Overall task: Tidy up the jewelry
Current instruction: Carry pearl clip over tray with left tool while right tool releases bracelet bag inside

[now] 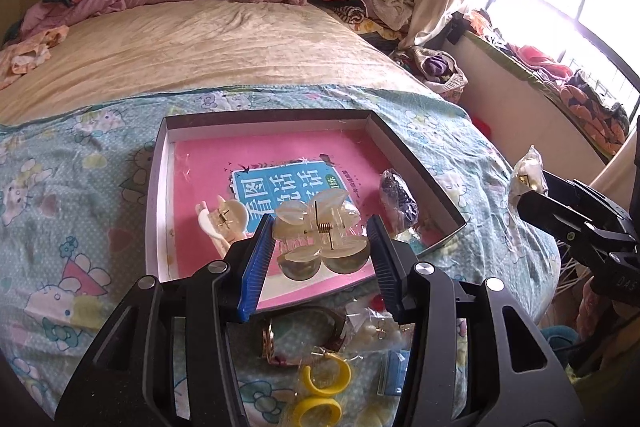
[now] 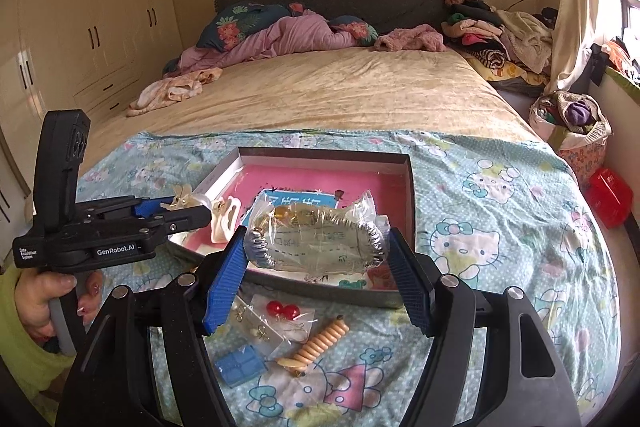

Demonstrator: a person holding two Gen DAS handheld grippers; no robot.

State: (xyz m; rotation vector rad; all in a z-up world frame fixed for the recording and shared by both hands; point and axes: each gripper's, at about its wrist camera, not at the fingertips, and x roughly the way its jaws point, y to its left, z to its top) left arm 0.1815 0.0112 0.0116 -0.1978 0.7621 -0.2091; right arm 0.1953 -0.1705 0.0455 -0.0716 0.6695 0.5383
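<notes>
Broadly, a shallow box (image 1: 416, 163) with a pink book lies on the cartoon-print sheet (image 2: 500, 211). Above it, the left gripper (image 1: 320, 243), angled downward, clamps a cream butterfly hair clip (image 1: 320, 239). Alongside, the right gripper (image 2: 316, 251), tilted likewise, grips a plastic-wrapped silver comb clip (image 2: 316, 239) over the box's near edge.

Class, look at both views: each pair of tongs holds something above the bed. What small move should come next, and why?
Probably lower the left tongs a little and release the hair clip into the box. The clip already hangs over the pink floor of the box, beside another clip lying there. The right tongs grip a plastic packet near the front edge of the box, so that can follow.
</notes>
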